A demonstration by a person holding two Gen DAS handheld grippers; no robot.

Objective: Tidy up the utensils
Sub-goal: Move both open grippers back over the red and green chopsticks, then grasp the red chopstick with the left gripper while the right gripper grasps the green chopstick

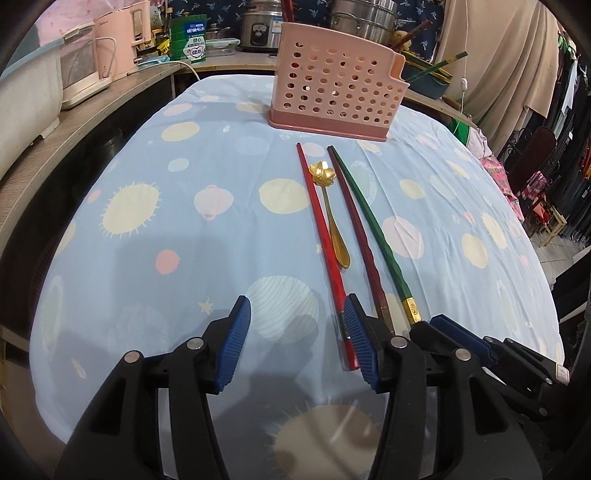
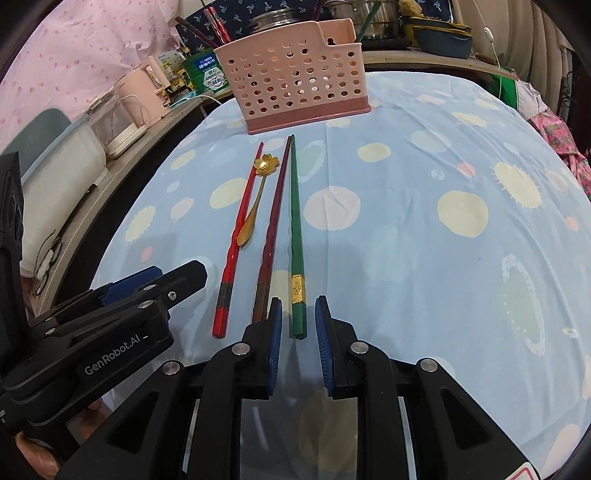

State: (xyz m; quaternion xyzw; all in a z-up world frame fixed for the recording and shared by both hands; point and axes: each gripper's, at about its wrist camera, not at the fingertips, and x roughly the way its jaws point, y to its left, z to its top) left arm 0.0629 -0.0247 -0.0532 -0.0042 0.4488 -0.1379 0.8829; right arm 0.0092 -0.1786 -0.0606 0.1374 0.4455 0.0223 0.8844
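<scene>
A pink perforated utensil holder (image 1: 336, 96) (image 2: 295, 88) stands at the far side of the table. In front of it lie a red chopstick (image 1: 317, 221) (image 2: 225, 295), a gold flower-bowl spoon (image 1: 332, 221) (image 2: 255, 206), a dark red chopstick (image 1: 354, 221) (image 2: 274, 221) and a green chopstick (image 1: 371, 229) (image 2: 295, 221), side by side. My left gripper (image 1: 299, 332) (image 2: 177, 277) is open, with the red chopstick's near end just inside its right pad. My right gripper (image 2: 300, 332) (image 1: 454, 332) stands narrowly open around the green chopstick's near end, its pads apart from it.
A blue planet-print cloth (image 1: 184, 221) covers the table. A wooden shelf (image 1: 92, 107) along the left carries a pink kettle (image 1: 125, 40) and white appliances. Metal pots (image 1: 362, 18) stand behind the holder. Hanging clothes (image 1: 561, 92) are at the right.
</scene>
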